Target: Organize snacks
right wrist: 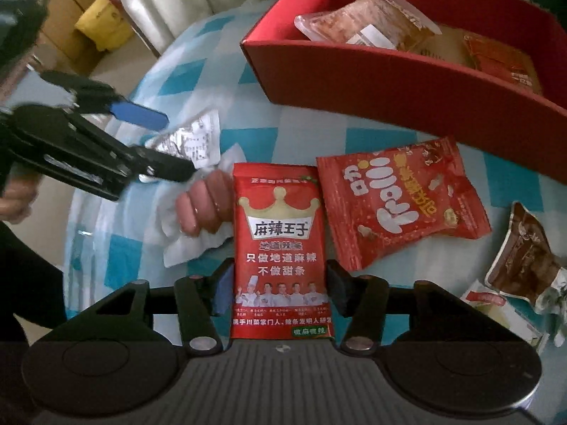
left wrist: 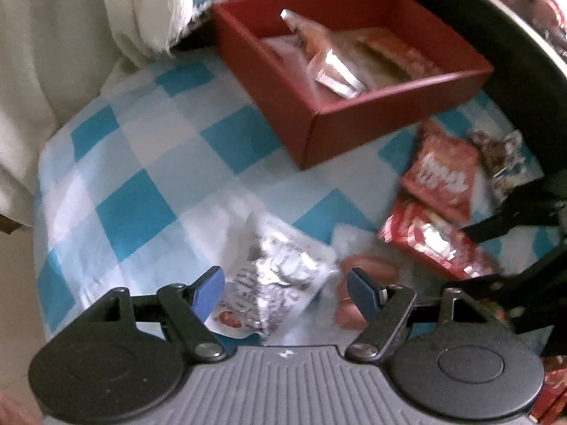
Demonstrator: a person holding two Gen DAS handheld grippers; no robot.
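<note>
Right gripper (right wrist: 280,285) is bracketing the red spicy-strip packet (right wrist: 280,248), pads closing on both long edges though firm contact is unclear; left gripper (left wrist: 285,283) is hovering spread over the silver packet (left wrist: 280,272). Red box (right wrist: 407,95) is lying at one o'clock of the packet. Squeezing squarely mid-packet before lifting is advisable, clearing the box's near wall.

Each camera sat on its own gripper and looked steeply down, close over the blue-and-white checked cloth (left wrist: 141,184). Both saw the open red cardboard box (left wrist: 386,124) (right wrist: 407,95), the red crown-printed snack packet (left wrist: 436,244) (right wrist: 281,248), and the other gripper.
</note>
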